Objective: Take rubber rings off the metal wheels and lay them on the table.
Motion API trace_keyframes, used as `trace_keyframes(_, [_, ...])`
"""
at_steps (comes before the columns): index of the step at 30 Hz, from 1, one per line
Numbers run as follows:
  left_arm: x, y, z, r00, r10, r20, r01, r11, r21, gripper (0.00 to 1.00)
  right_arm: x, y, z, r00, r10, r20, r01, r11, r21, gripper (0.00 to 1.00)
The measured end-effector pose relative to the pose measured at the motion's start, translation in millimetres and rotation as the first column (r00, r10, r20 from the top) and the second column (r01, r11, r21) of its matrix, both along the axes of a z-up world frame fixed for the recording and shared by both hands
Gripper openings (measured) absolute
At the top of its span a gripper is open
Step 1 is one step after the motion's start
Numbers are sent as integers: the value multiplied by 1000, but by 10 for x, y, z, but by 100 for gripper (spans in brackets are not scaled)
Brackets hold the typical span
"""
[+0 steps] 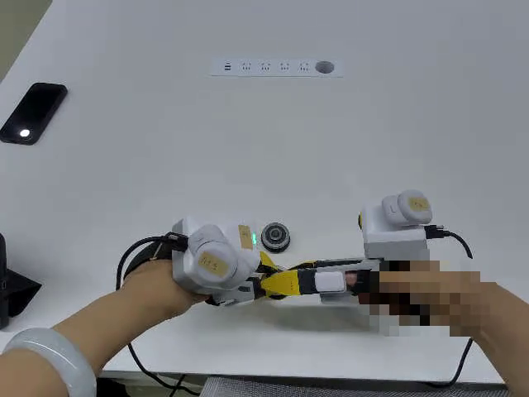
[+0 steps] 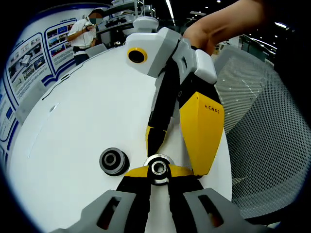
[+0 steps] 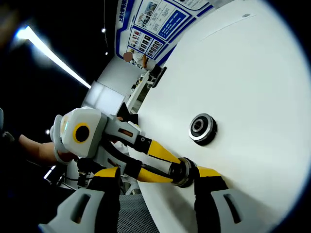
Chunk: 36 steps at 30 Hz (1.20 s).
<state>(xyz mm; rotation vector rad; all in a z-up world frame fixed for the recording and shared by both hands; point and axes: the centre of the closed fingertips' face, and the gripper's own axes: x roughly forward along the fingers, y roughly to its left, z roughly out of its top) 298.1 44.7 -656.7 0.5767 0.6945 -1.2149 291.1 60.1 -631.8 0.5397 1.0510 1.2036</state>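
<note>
Gripping a metal wheel (image 2: 159, 168) tight between the yellow tips of the left gripper (image 2: 159, 175), just on the person's side of the loose wheel (image 1: 275, 236)

Held roughly level and aimed rightward, with the left hand (image 1: 157, 289) wrapped over the white body from behind, left of the loose wheel and nearer the person, forearm slanting in from the lower left with a pale bangle (image 1: 45, 360) on the wrist

Met tip to tip by the right gripper (image 3: 159, 172), aimed leftward, with the right hand (image 1: 438, 294) behind it, right of the loose wheel and nearer the person

With the right jaws spread wide rather than clenched, straddling the held wheel and the left gripper's tips, one yellow tip against the wheel's dark rubber ring (image 3: 177, 170)

Flat on the white table (image 1: 165, 149) for the loose wheel, black ring (image 2: 103, 165) around its rim, touched by neither gripper, though close beside both sets of tips

Well beyond the loose wheel, a white power strip (image 1: 275, 67); far to its left and beyond, a black phone (image 1: 33, 112) lying face up
</note>
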Motion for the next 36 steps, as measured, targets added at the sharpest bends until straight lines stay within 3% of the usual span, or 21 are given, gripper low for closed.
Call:
trace_keyframes(8, [0,6,-11,1000,-4,0,4,1000,2,13,-30,-10,32,999,33,-2,-33,999,-8,64])
trace_keyframes(11, [-4,5,-12,1000,-6,0,6,1000,2,13,-90,-33,10,998,58,-29,-59,998,-19,65])
trace_keyframes(13, [-7,3,-9,1000,-6,0,6,1000,2,13,-83,-39,10,998,61,-14,-61,998,-18,63])
trace_keyframes(32, [-4,10,-15,1000,-6,0,6,1000,0,13,-114,-78,61,999,49,-19,-49,999,-13,60])
trace_keyframes(36, [-6,7,-11,1000,-5,0,5,1000,-1,13,-103,-97,22,999,37,-31,-38,999,-26,54])
